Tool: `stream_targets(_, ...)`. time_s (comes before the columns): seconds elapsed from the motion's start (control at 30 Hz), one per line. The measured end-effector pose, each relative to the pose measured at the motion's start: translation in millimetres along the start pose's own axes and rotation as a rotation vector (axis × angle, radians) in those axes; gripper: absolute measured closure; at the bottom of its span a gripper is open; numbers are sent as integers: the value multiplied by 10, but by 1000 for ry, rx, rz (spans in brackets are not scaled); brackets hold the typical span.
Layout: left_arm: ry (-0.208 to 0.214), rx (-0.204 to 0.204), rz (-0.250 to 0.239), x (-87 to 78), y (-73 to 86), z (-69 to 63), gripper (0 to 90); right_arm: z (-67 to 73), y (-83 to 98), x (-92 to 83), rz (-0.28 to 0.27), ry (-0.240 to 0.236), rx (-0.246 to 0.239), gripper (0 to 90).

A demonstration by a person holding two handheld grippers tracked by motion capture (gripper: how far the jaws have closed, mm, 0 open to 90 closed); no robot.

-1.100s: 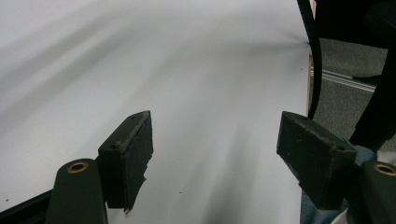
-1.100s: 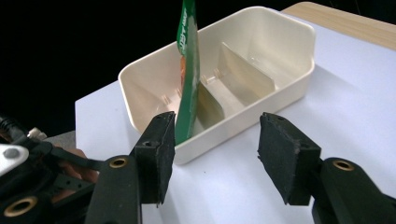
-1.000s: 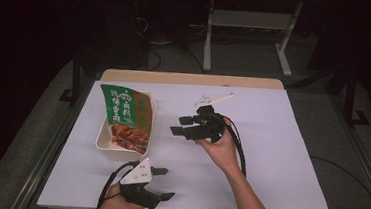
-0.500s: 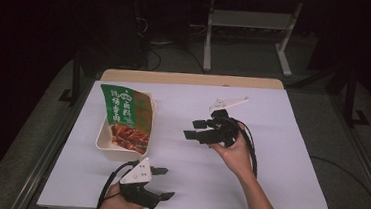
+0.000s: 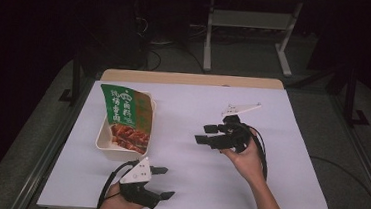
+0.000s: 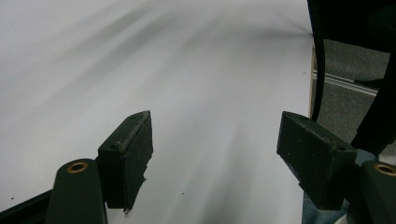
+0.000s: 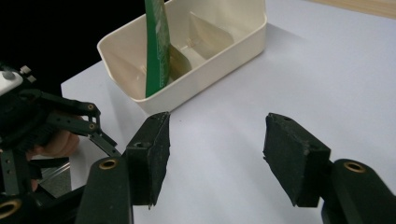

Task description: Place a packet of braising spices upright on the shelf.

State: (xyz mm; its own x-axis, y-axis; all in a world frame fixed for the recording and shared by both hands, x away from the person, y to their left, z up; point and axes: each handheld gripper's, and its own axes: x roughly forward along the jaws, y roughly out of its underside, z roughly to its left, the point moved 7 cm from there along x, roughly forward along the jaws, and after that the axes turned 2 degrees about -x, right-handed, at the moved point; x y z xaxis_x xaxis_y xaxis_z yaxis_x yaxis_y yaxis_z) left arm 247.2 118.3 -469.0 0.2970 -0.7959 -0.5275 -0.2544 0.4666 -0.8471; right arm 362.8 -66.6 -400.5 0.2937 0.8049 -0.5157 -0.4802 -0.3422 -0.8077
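Green packet (image 5: 125,117) leans in cream tub (image 5: 104,143) on white-covered table (image 5: 291,143).

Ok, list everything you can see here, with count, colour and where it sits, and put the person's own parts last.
table: one, covered in a white sheet, wooden edge at the far side.
tub: one, cream, left part of the table.
food packet: one, green with a picture of meat, lying in the tub.
metal frame: one, pale grey, on the floor beyond the table.
left tongs: black, open, near edge of the table, holding nothing.
right tongs: black, open, mid-table, pointing toward the tub, holding nothing.
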Motion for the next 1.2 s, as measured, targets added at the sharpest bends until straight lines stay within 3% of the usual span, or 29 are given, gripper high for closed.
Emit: stream_targets(1.2,-25,-20,12,19,11,37,272,-157,607,-472,-7,52,84,398)
